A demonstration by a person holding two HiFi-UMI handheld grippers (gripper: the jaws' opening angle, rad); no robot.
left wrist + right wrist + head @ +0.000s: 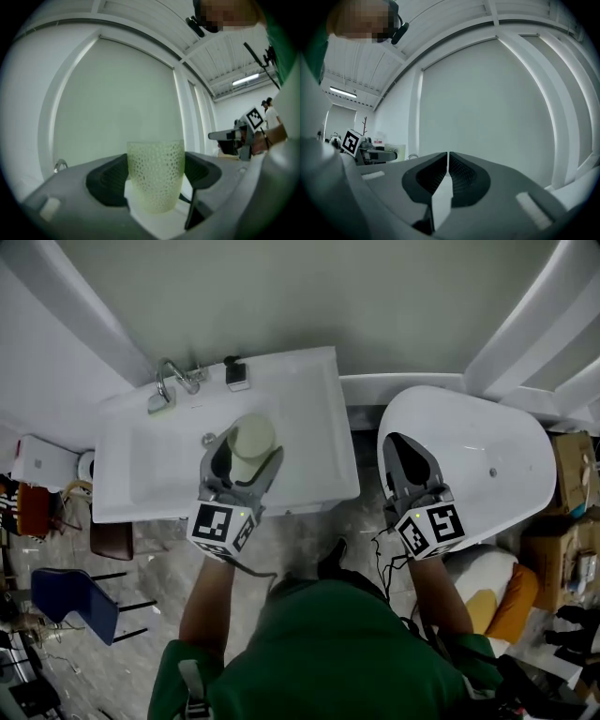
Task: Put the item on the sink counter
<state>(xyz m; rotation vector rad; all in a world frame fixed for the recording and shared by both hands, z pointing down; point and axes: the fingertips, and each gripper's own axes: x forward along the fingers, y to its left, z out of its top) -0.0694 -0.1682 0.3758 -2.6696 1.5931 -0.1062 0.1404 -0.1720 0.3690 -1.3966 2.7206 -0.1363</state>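
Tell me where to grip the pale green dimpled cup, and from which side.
Grip the cup across its mid wall, from the side, as the left hand-held gripper does: it stands upright, round, narrowing toward the base, so opposite walls suit two jaws.

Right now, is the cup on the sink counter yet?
Not yet. Done: the bumpy green cup is picked up, pinched between the left gripper's fingers. In hand: it is held over the sink counter, apparently not resting on it. Left: set it down there and let go. The right gripper is shut and empty, off to the side.
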